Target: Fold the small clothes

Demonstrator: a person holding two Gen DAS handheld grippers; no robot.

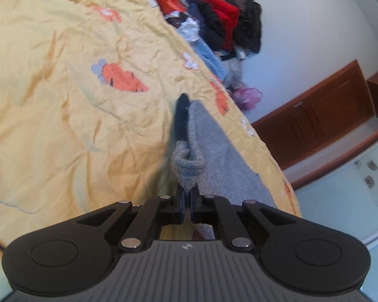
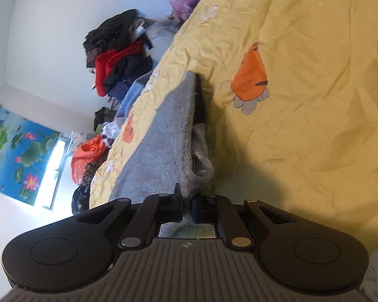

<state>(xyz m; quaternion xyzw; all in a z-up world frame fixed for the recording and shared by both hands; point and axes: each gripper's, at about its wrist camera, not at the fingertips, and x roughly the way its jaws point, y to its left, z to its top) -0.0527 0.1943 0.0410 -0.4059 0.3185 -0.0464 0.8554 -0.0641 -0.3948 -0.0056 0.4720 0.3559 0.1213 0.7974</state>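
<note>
Both the left gripper and right gripper have their fingers pinched tight on the grey sock, whose bunched edge at lower centre could slip free over the bed.

We are in a home bedroom. Under and ahead of our left gripper spreads a bed covered in a crumpled yellow quilt printed with orange carrots and small white flowers. Beyond the bed's far edge, up and to the right of that gripper, a heap of loose clothes in red, black and blue lies against a pale wall. Lower to its right we see a brown wooden cabinet with panelled doors. From our right gripper, far to the left, a lotus-flower poster hangs beside a bright window, and an orange plastic bag sits among the clothes.
</note>
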